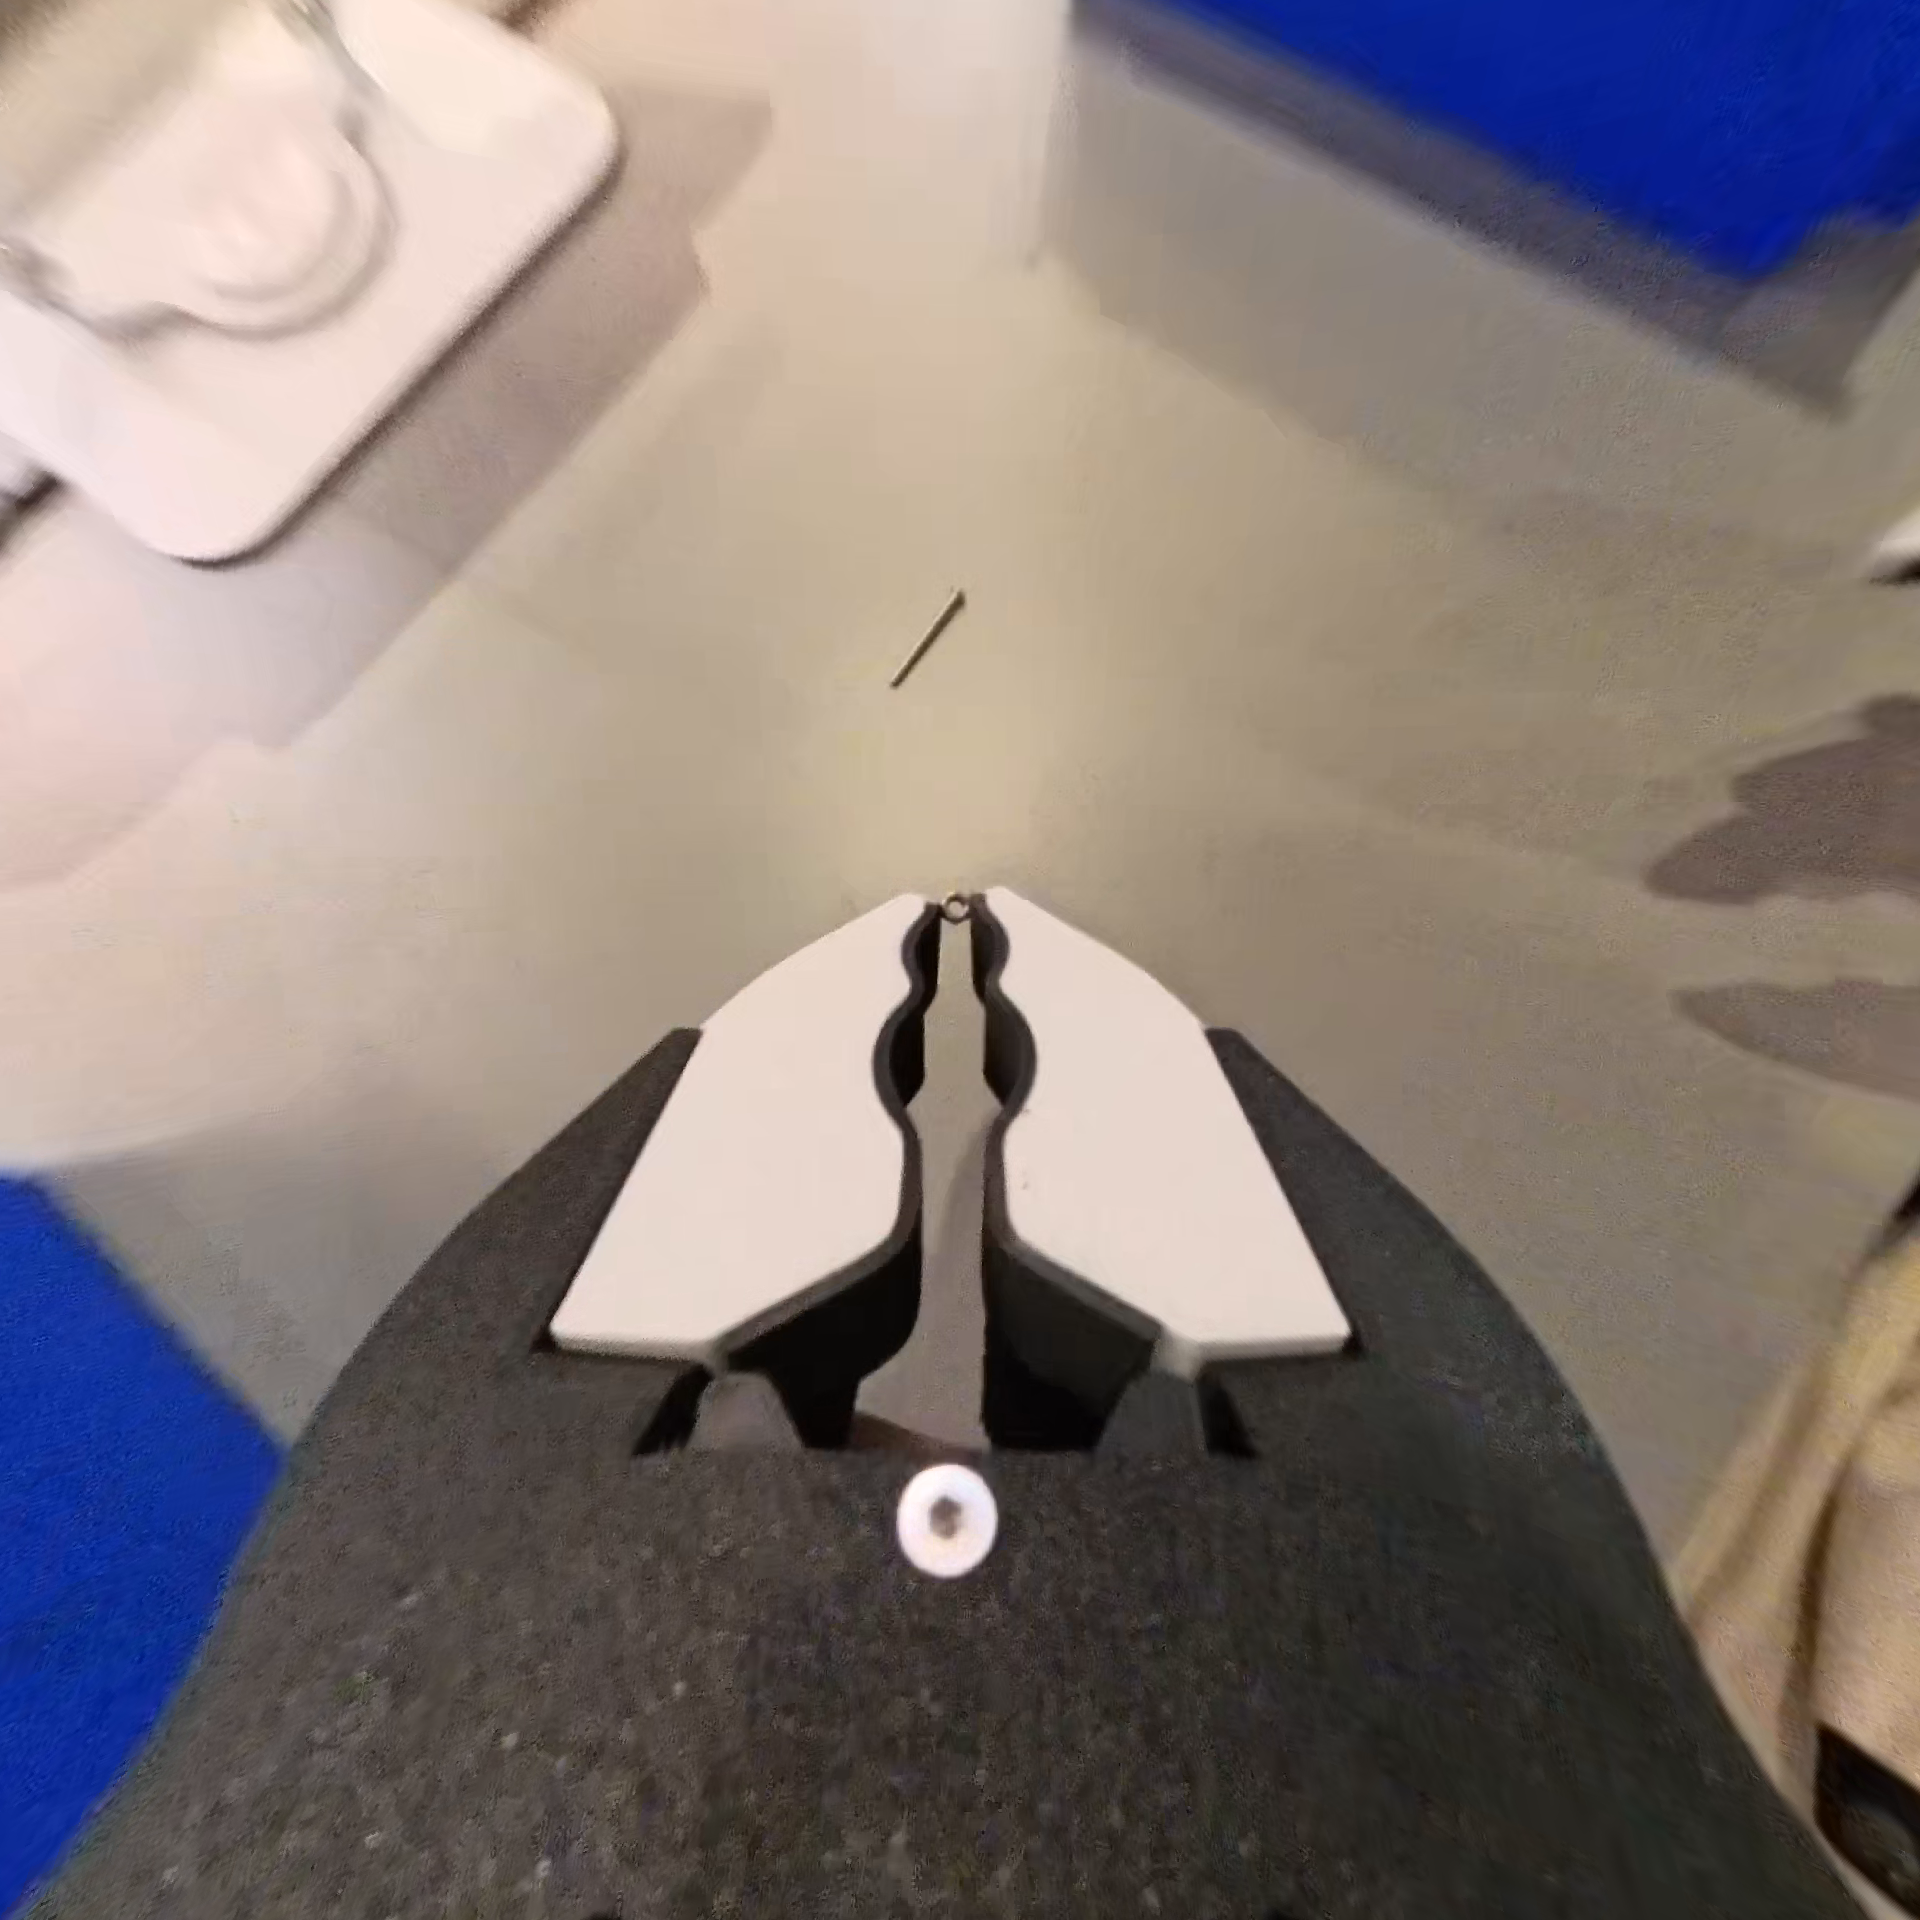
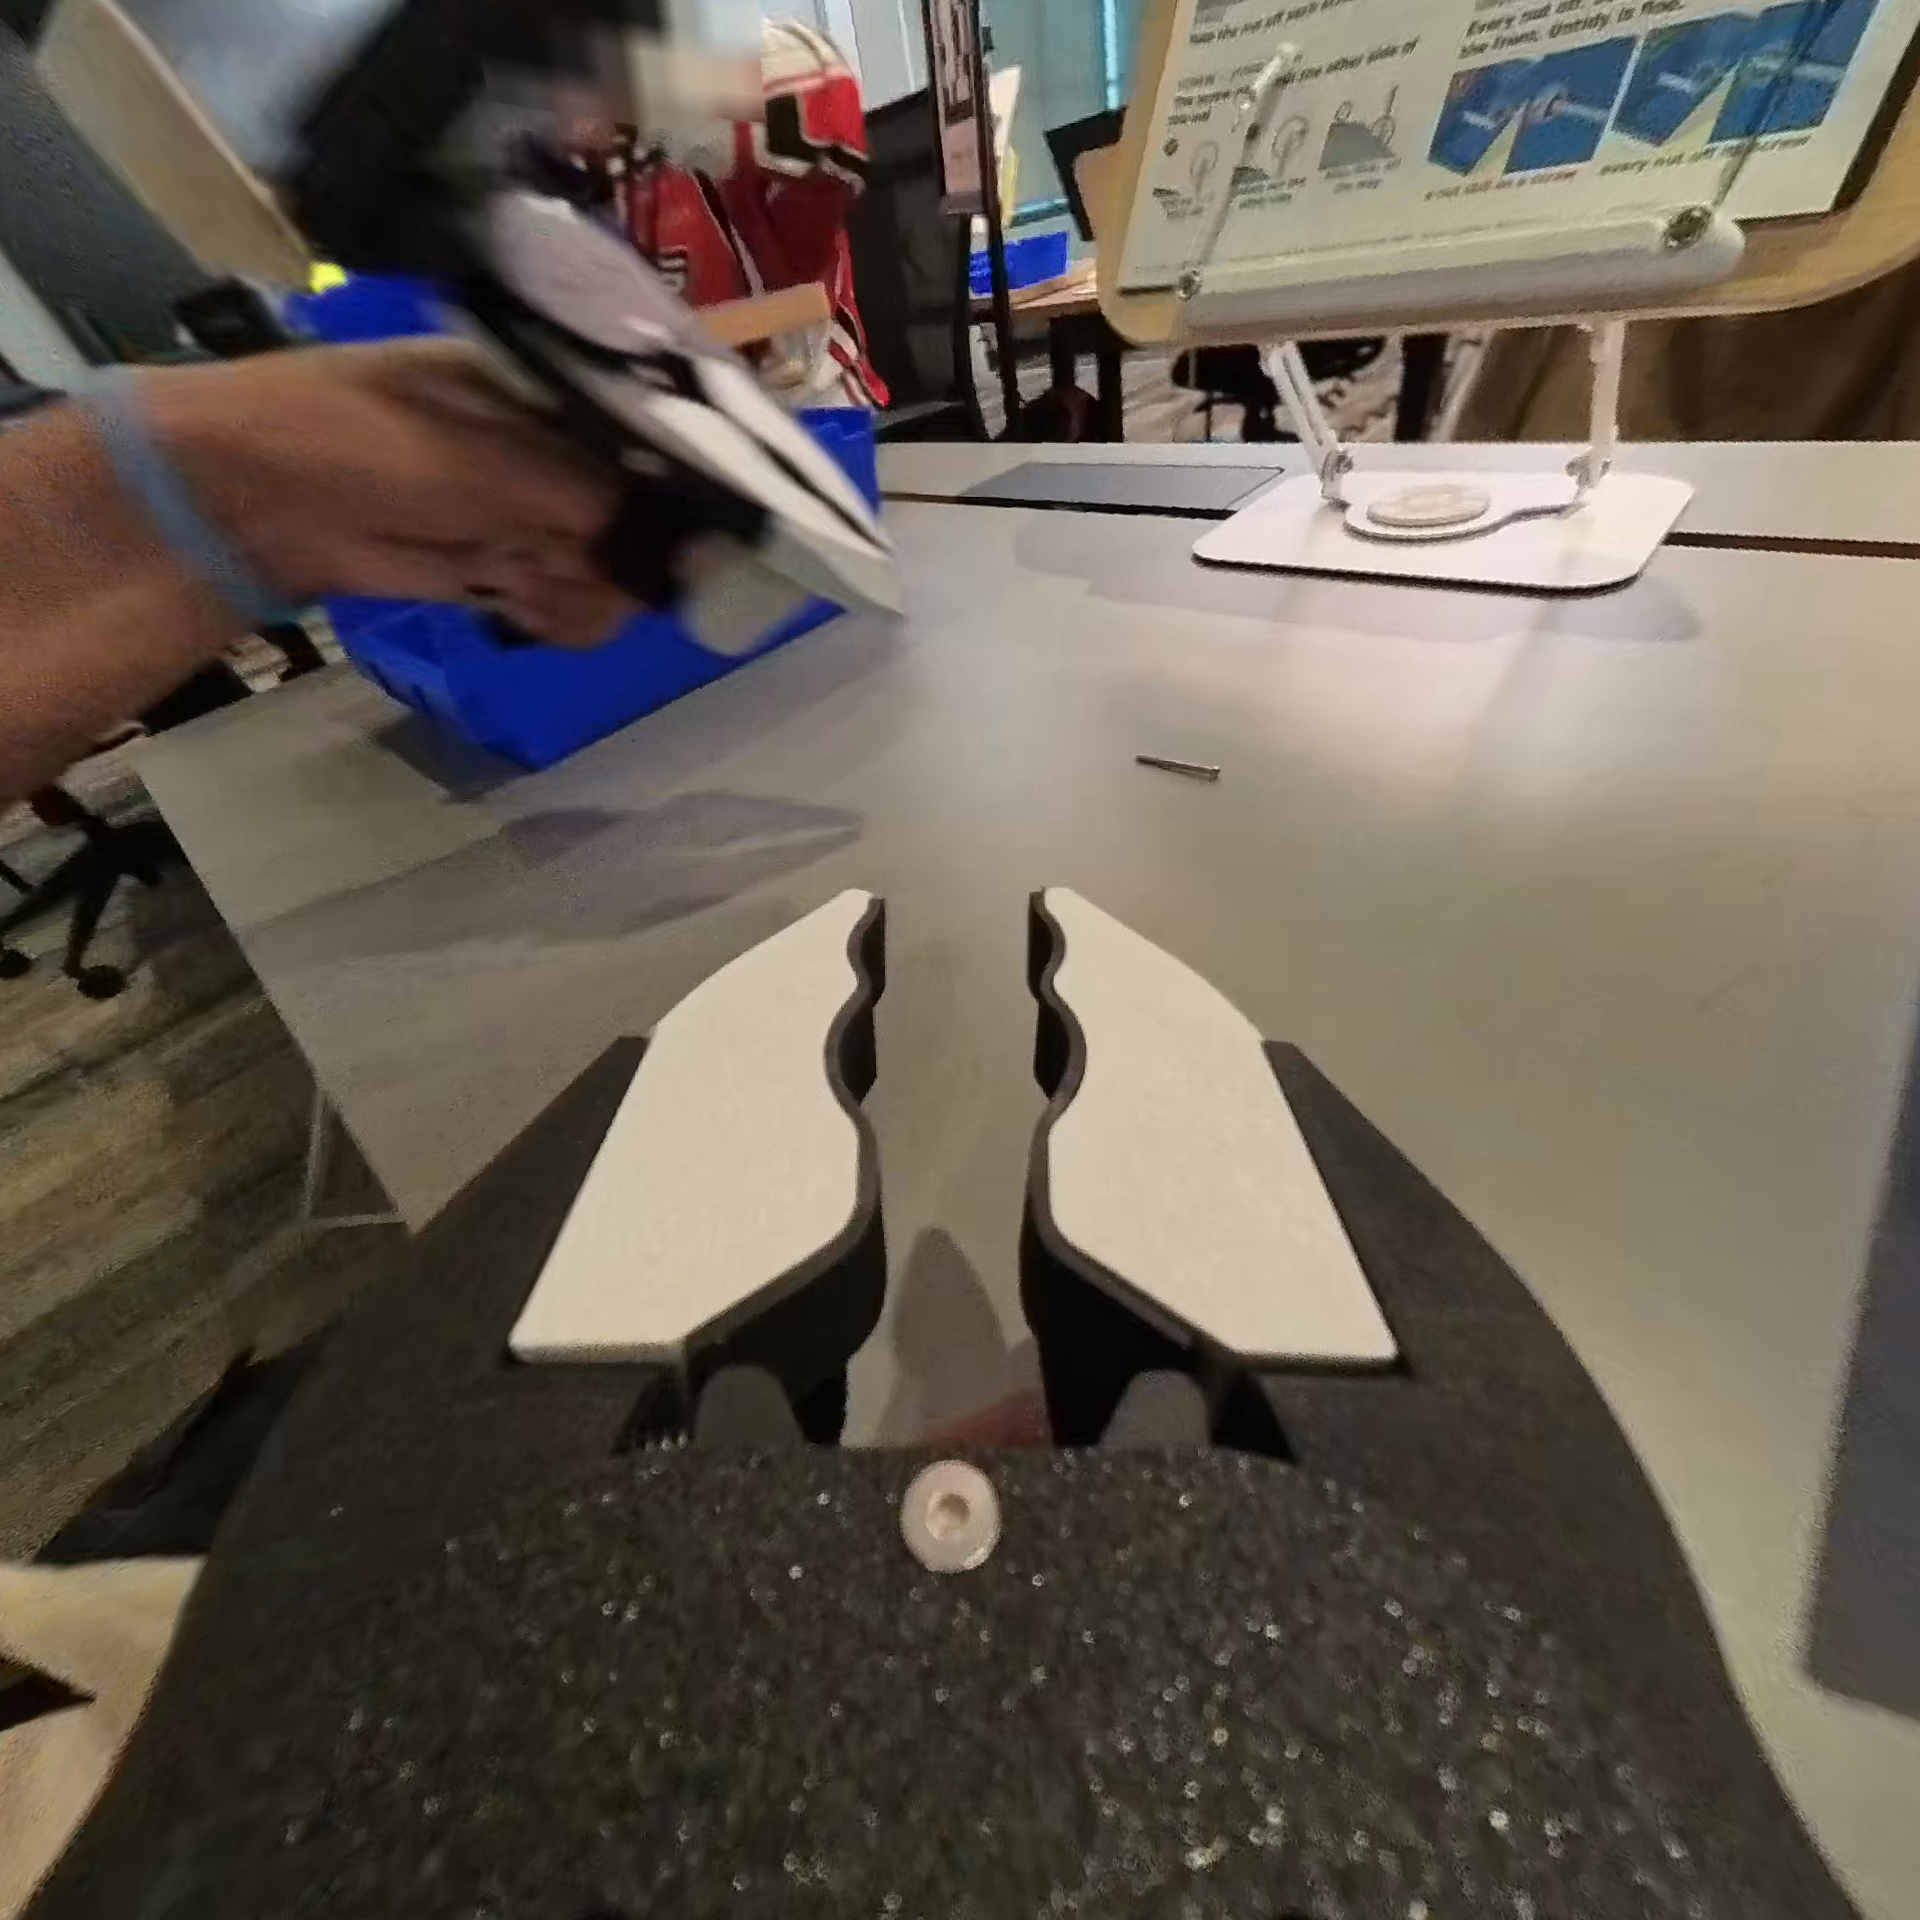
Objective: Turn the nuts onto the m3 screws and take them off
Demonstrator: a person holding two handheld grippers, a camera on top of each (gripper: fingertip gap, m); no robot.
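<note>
Left gripper [image 1: 957, 906] pinches a tiny dark nut [image 1: 956, 911]; right gripper [image 2: 956, 914] gapes, thin screw [image 2: 1177, 768] lying flat

This looks like an office or lab workspace set up for bench trials. A plain grey desk [image 2: 1351, 935] carries a white tilting stand [image 2: 1455, 520] that props up a printed instruction sheet [image 2: 1507, 114] with diagrams and photos. A blue plastic parts bin [image 2: 582, 675] sits at the desk's left edge. Beyond it are more desks, the wheeled base of an office chair [image 2: 73, 925] on a carpeted floor [image 2: 135, 1143], and red-and-white garments [image 2: 800, 208] hanging in the background, as in a shared open room
</note>
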